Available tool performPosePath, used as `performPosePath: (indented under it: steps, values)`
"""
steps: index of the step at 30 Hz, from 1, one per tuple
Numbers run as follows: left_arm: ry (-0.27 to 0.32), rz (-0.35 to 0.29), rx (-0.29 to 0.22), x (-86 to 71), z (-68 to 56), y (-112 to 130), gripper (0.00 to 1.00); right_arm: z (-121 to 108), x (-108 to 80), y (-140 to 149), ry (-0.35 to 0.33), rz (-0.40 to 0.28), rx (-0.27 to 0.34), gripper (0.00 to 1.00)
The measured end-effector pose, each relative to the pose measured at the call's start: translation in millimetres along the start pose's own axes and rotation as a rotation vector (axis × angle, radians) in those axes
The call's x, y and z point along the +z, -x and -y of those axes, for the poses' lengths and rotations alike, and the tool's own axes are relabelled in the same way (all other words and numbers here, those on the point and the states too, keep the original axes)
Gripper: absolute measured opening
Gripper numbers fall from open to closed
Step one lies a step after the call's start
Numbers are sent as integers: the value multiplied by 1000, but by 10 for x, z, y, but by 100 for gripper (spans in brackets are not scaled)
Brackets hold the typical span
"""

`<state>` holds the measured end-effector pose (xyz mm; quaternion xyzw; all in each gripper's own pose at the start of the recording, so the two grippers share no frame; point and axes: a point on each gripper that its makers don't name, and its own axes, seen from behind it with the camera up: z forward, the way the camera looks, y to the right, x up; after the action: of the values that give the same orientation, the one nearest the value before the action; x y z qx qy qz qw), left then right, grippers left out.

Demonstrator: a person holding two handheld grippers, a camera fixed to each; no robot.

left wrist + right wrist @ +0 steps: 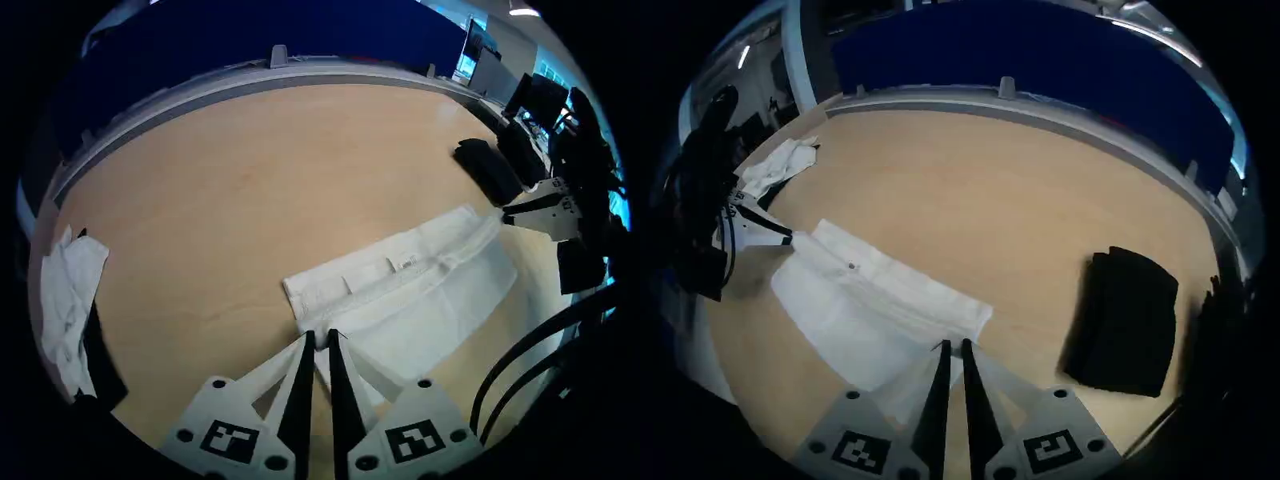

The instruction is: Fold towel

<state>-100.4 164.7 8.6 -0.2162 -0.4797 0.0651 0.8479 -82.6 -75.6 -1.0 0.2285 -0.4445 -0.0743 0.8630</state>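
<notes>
Towel [400, 296] flat on the wooden table [240, 200], opposite ends nipped between the nearly closed fingers of left gripper [320, 348] and right gripper [952, 352]; lift both ends level, keep cloth taut, lay edge onto edge squarely.

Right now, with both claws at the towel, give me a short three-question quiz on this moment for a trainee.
1. True or false: the left claw and right claw pinch opposite ends of the white towel.
2. In the left gripper view, what lies at the left edge of the wooden table? A a crumpled white cloth; B a cup; C a book.
3. Fill in: the folded cloth near the right claw is ____ in colour.
Key: 1 true; 2 A; 3 black.
</notes>
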Motion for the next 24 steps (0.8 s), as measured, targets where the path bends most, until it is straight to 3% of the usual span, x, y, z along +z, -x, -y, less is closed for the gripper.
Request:
performPosePath:
  steps: [6,8,12,14,16,18,24]
  values:
    - [-23,-8,-18,101,110,-81,30,-59,81,-27,18,-5,32,16]
    - [-38,-10,-18,117,152,-96,39,-88,103,-30,30,-7,37,25]
    - [-72,-20,-14,120,241,-115,60,-122,132,-38,46,-17,36,64]
    - [-89,-31,-16,103,291,-130,73,-121,129,-62,47,-29,34,75]
    - [-104,-41,-23,82,337,-144,77,-146,128,-85,59,-40,30,83]
    - [-114,-49,-31,63,371,-155,83,-165,125,-101,69,-47,27,83]
    - [-121,-67,-46,14,411,-174,86,-138,88,-117,65,-49,23,85]
